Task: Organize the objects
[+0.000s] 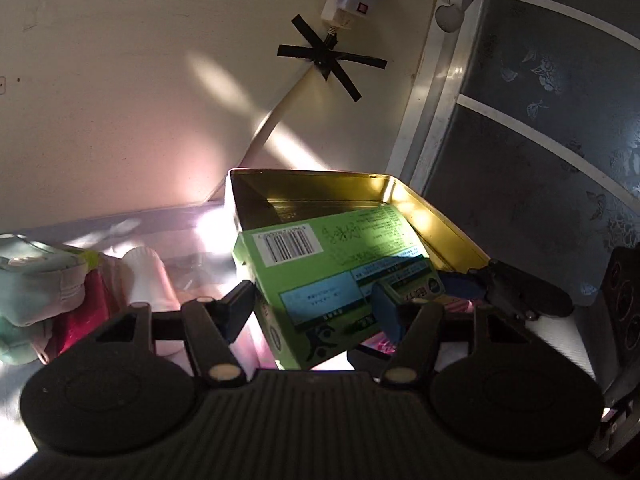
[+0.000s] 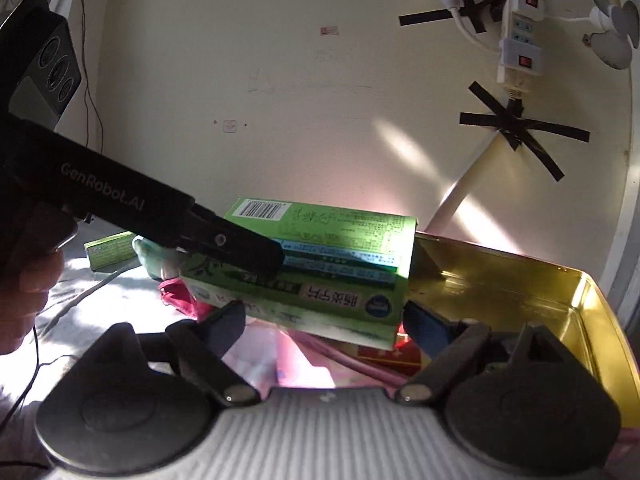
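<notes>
Left tool (image 1: 316,300) is clamping green box (image 1: 320,276), its lower end hiding behind the tool body. Right tool (image 2: 324,320) is standing wide, unloaded. Gold tin (image 2: 520,292), beyond right tool, is running past the frame edge.

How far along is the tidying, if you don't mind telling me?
Done: nothing visible; the gold tin looks bare inside where it shows. In hand: the left hand-held gripper clamps a green box at the tin's edge. Left: a second green box and a red cloth lie outside.
</notes>
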Available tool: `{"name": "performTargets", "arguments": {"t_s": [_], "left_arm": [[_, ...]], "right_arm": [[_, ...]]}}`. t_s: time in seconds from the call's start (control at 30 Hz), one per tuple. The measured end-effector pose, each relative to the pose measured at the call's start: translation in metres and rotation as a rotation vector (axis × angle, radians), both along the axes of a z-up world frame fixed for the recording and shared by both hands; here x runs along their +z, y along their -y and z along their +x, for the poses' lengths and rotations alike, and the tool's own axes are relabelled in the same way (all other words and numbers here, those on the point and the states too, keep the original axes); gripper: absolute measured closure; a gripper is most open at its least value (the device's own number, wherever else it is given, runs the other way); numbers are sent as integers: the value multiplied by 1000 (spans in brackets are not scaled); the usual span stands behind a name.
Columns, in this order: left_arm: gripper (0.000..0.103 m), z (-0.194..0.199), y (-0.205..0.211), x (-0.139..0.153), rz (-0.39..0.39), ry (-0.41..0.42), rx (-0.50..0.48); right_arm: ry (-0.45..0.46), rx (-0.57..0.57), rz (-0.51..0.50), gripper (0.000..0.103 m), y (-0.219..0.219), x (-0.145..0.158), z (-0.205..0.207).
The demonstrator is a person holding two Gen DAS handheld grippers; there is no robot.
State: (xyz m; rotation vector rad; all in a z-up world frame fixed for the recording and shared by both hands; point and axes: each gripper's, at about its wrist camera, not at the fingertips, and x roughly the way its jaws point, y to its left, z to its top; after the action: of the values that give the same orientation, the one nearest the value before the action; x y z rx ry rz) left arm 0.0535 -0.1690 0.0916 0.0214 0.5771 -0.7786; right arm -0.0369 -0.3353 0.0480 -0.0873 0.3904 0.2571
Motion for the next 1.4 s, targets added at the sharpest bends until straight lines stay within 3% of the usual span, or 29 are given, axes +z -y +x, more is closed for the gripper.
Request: {"name": "performTargets", "arguments": {"t_s": [0.27,0.33,0.43,0.6,0.83,1.0,1.4], "left_arm": [[36,26,107,-23,36,-29,-143],[36,28,124,-28,66,-23,-143],[35,27,137,-34,142,40,-62],[33,20,118,-32,205,101,19],[31,9,83,-26,257,143,135],[30,-1,56,-25,263,153,185],[29,-17,-24,-34,245,123,319]], "right_arm": [[-65,-214,46,13,89,-10,10],[-79,-253,61,13,103,-18,15],[-75,-335,95,6,117,-26,18],[-13,-350,180,6,124,-29,6],[90,-358,208,6,109,-16,-17],[158,-332,201,0,86,-4,-37],[159,-228,294,0,31,3,-45]]}}
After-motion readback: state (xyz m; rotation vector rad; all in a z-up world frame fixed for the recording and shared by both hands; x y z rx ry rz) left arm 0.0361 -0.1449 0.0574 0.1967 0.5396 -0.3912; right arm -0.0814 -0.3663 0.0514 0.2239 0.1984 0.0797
